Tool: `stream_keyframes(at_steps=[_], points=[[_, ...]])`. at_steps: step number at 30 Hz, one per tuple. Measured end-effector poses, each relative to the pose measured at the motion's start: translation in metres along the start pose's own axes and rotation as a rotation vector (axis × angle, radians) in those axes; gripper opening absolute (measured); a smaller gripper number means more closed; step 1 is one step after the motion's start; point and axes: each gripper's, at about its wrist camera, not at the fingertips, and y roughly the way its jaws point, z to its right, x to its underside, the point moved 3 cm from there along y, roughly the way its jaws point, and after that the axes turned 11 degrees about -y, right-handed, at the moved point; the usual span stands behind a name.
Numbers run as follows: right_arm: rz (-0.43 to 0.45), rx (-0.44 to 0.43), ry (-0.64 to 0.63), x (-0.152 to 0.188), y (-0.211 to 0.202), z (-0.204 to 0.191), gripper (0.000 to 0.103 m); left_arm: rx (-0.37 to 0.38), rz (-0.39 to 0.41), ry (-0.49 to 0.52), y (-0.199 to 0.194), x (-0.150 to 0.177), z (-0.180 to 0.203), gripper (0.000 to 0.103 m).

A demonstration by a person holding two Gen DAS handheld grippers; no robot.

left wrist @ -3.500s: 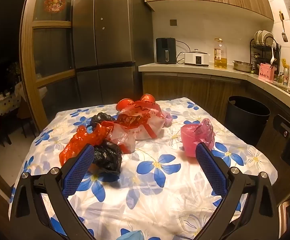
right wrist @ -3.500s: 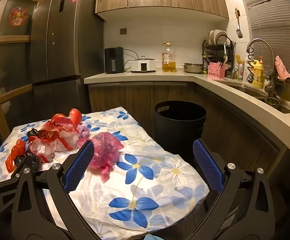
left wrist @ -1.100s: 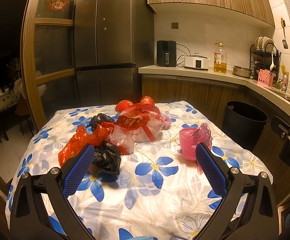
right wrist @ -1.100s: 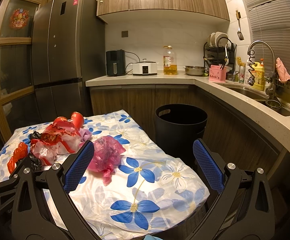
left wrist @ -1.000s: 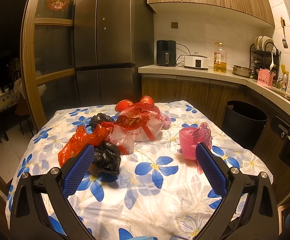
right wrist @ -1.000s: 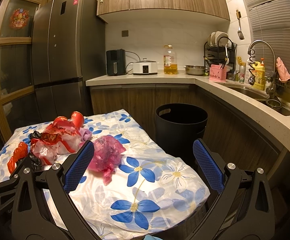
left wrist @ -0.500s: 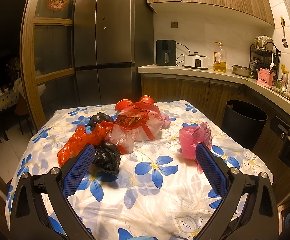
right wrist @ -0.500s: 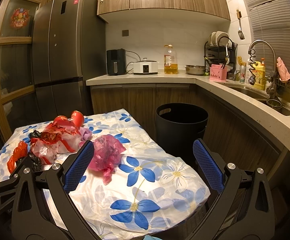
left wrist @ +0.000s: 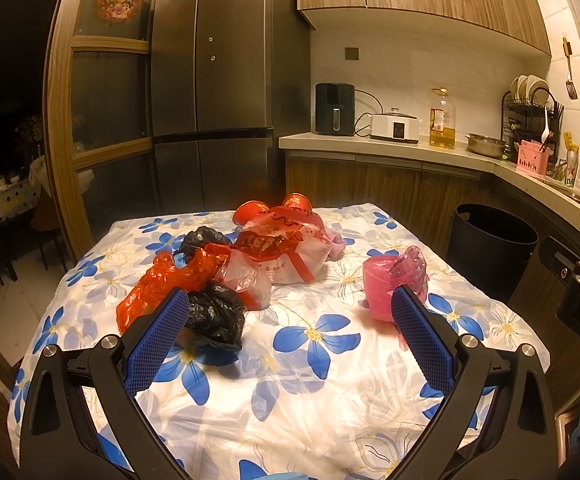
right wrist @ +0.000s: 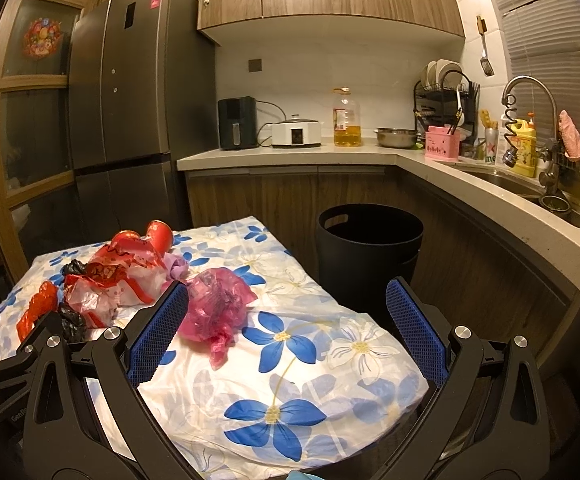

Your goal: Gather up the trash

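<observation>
Crumpled plastic bags lie on a table with a blue-flower cloth [left wrist: 310,380]. A pink bag [left wrist: 392,280] [right wrist: 218,306] sits apart on the right side. To its left is a heap: a white-and-red bag [left wrist: 286,246] [right wrist: 126,276], an orange-red bag [left wrist: 166,282], a black bag [left wrist: 216,314] at the front and another black bag [left wrist: 202,238] behind. My left gripper [left wrist: 288,320] hovers open over the near part of the table, nothing between its fingers. My right gripper [right wrist: 288,310] is open too, above the table's right corner, with the pink bag by its left pad.
A black bin [right wrist: 370,248] [left wrist: 490,250] stands on the floor right of the table, against the wooden cabinets. The counter [right wrist: 290,154] carries appliances, an oil bottle, a dish rack and a sink [right wrist: 510,184]. A dark fridge [left wrist: 210,100] stands behind the table.
Both views have shifted only slightly; the bags lie where they were and both grippers stay open.
</observation>
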Motion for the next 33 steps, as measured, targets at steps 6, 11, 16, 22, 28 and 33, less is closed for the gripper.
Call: stream_keyframes(at_steps=[6,11,16,22,28,33], points=[[0.032,-0.111,-0.022,0.006,0.012,-0.011,0.098,-0.004,0.038,-0.025,0.002,0.003,-0.011,0.098],[0.029,-0.203,-0.058,0.017,0.03,-0.024,0.098,-0.041,0.085,-0.044,0.005,0.006,-0.028,0.098],[0.012,-0.235,-0.091,0.026,0.051,-0.037,0.098,-0.093,0.078,-0.054,0.017,0.014,-0.046,0.098],[-0.017,-0.223,-0.095,0.03,0.083,-0.04,0.098,-0.153,0.058,-0.094,0.035,0.022,-0.075,0.098],[-0.009,-0.234,-0.087,0.029,0.112,-0.049,0.095,-0.178,0.023,-0.143,0.054,0.033,-0.1,0.097],[0.003,-0.253,-0.095,0.032,0.136,-0.063,0.083,-0.154,0.003,-0.172,0.072,0.034,-0.096,0.096]])
